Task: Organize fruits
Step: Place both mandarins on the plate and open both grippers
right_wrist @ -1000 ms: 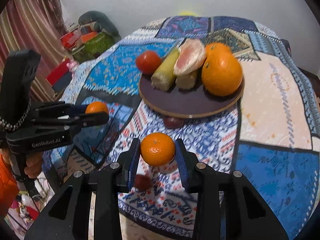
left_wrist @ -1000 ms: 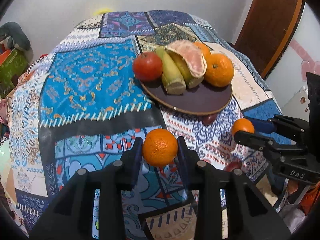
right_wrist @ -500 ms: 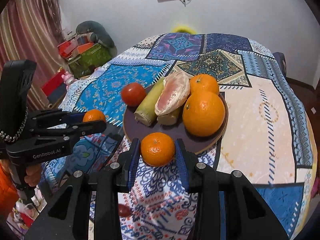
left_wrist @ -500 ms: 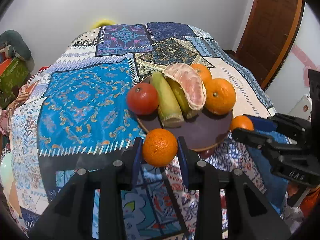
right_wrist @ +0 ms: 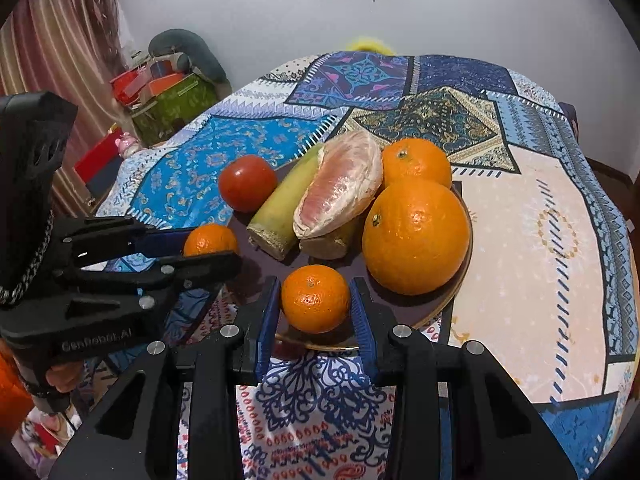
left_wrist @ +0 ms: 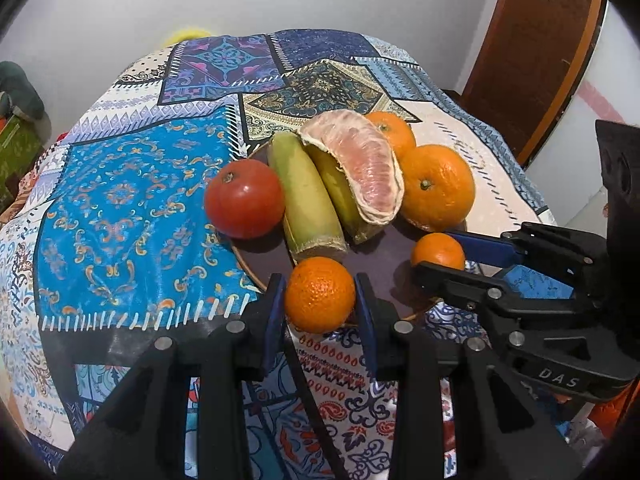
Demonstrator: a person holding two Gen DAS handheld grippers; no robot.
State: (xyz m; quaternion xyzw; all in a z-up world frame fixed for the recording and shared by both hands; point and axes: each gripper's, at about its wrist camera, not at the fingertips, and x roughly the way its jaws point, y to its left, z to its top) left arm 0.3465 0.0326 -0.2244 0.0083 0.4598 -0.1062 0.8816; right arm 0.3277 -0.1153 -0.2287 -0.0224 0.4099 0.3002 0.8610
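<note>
Two small mandarins are held over the near edge of a dark round plate [left_wrist: 380,264] [right_wrist: 416,308]. My left gripper [left_wrist: 319,300] [right_wrist: 210,242] is shut on the left mandarin [left_wrist: 320,294] [right_wrist: 208,238]. My right gripper [right_wrist: 315,302] [left_wrist: 440,252] is shut on the right mandarin [right_wrist: 315,298] [left_wrist: 438,248]. On the plate lie a tomato [left_wrist: 244,198], two green-yellow bananas [left_wrist: 308,204], a peeled pomelo segment [left_wrist: 360,168] and two large oranges [left_wrist: 438,186] [right_wrist: 416,236].
The plate stands on a round table under a patchwork cloth [left_wrist: 132,200]. A small dark red fruit [right_wrist: 286,350] lies on the cloth just under the plate's near rim. A brown door [left_wrist: 532,56] is at the right, boxes and clutter [right_wrist: 168,96] at the left.
Both grippers have moved forward with their mandarins, from over the cloth to over the plate's near edge. The plate and its fruit look larger and closer.
</note>
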